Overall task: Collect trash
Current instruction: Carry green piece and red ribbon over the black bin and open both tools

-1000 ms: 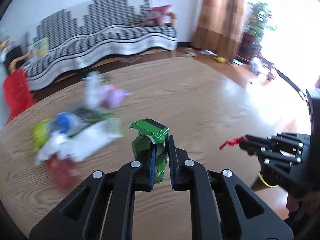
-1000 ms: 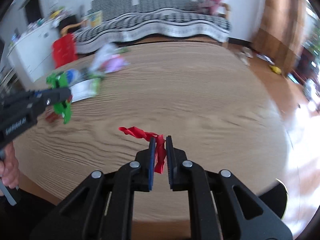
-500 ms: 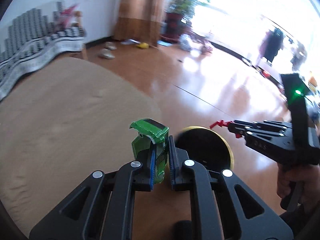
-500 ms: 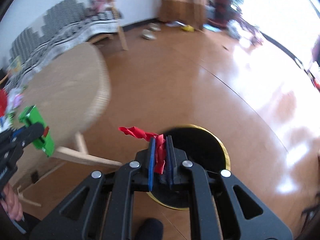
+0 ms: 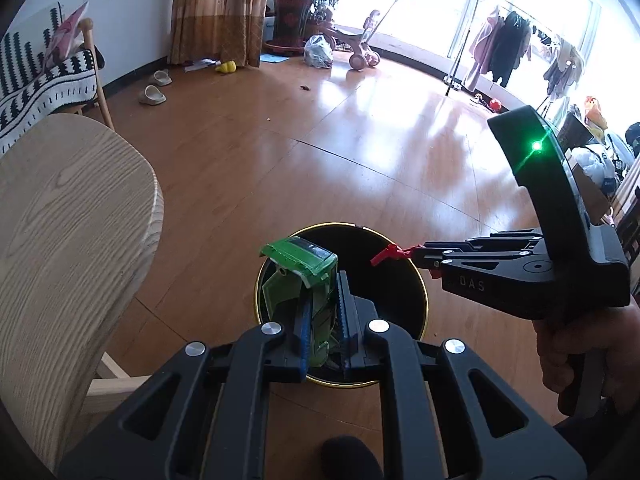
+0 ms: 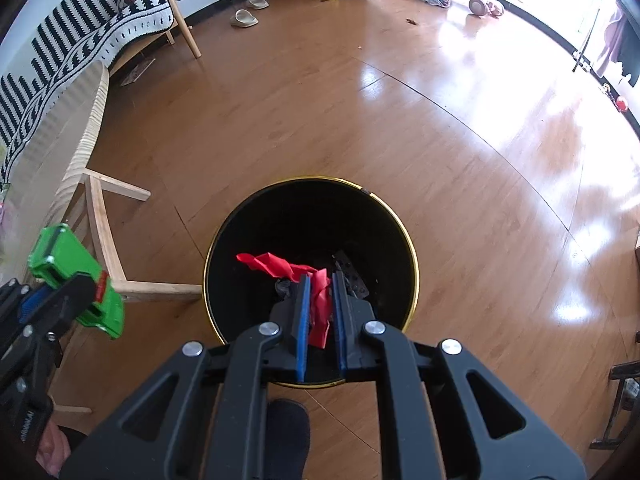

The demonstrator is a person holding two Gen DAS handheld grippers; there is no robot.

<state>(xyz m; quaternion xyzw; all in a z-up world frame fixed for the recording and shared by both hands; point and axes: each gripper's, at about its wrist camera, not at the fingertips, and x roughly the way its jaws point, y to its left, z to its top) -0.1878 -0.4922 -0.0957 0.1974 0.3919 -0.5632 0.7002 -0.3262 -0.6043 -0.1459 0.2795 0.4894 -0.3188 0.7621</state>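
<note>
My left gripper [image 5: 323,312] is shut on a crumpled green carton [image 5: 298,280] and holds it over the near left rim of a black bin with a gold rim [image 5: 416,280] on the floor. My right gripper [image 6: 320,300] is shut on a red scrap of wrapper [image 6: 288,268] and hangs over the open mouth of the same bin [image 6: 412,248]. In the left wrist view the right gripper [image 5: 420,254] comes in from the right above the bin. In the right wrist view the green carton [image 6: 76,280] shows at the left, beside the bin. Some dark trash [image 6: 352,276] lies inside.
The round wooden table [image 5: 68,240] is at the left, its legs [image 6: 104,232] close to the bin. A striped sofa [image 6: 80,44], slippers [image 5: 154,94] and a pink tricycle [image 5: 356,46] stand farther off on the wooden floor.
Both grippers have swung right, away from the table and its trash pile, and now hang over the bin. Both keep their hold on the carton and the red scrap.
</note>
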